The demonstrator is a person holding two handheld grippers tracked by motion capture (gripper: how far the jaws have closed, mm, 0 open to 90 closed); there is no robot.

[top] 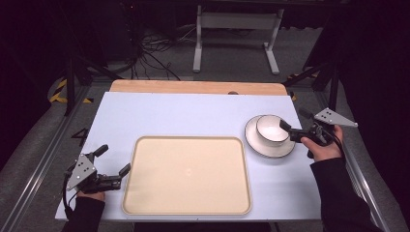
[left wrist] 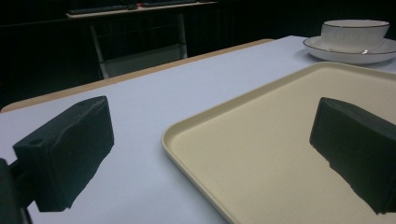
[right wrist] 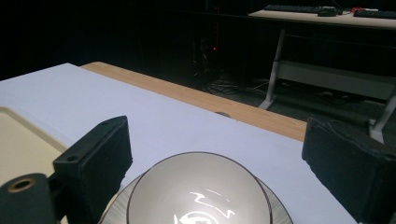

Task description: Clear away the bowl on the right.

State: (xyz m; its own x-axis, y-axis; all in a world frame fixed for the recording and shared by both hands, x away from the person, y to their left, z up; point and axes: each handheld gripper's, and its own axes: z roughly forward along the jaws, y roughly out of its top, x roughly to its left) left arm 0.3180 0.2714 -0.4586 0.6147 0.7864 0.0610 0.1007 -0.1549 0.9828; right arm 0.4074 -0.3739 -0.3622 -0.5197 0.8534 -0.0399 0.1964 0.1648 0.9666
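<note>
A large empty cream tray lies at the front middle of the white table. A white bowl with a dark rim stands on a white saucer to the tray's right. My right gripper is open just right of the bowl, and in the right gripper view its jaws stand on either side of the bowl. My left gripper is open at the tray's left front corner. One jaw is over the tray and the other over bare table. Bowl and saucer sit far off.
A wooden strip runs along the table's far edge. Beyond it, on the floor, stand a white desk frame and a tangle of cables. Metal rails run along both sides of the table.
</note>
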